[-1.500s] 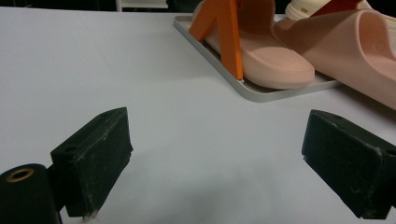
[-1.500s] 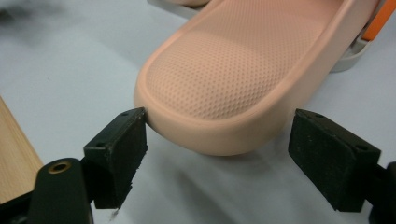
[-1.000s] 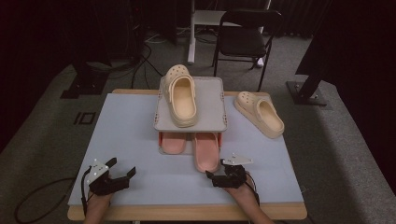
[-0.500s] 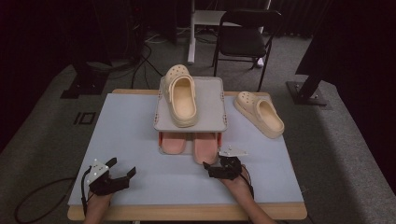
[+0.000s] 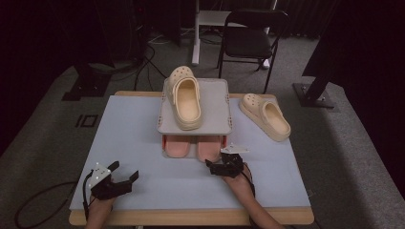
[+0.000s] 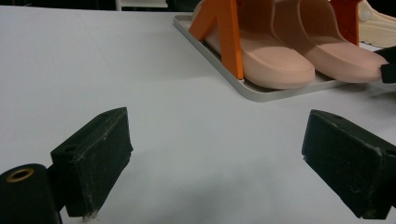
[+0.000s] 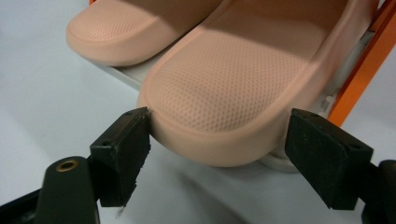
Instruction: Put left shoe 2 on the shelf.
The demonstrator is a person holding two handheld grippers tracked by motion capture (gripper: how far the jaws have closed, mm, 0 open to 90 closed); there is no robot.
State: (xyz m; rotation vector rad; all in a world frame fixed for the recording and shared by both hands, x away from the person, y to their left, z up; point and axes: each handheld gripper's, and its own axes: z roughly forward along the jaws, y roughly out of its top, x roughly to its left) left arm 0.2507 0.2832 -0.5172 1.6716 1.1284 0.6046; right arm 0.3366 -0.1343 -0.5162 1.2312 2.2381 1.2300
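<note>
The right gripper (image 5: 216,166) is seen at the front edge of a two-tier shoe rack (image 5: 210,121), with its jaws spread on either side of the heel end of the right-hand pink slipper (image 7: 243,84). In the right gripper view one pad is seen touching or almost touching the slipper's edge, while the other pad stands just clear of it; no pinch is made. That slipper lies on the rack's lower tray beside a second pink slipper (image 7: 135,23), with an orange upright (image 7: 373,56) of the rack at its side.

The left gripper (image 5: 125,177) is rested near the front left corner of the pale table (image 5: 133,124), well apart from the rack, and its jaws are spread wide over bare tabletop with nothing between them.

A cream clog (image 5: 185,98) is laid on the rack's grey top shelf, and a second cream clog (image 5: 265,116) is laid on the table to the right of the rack.
</note>
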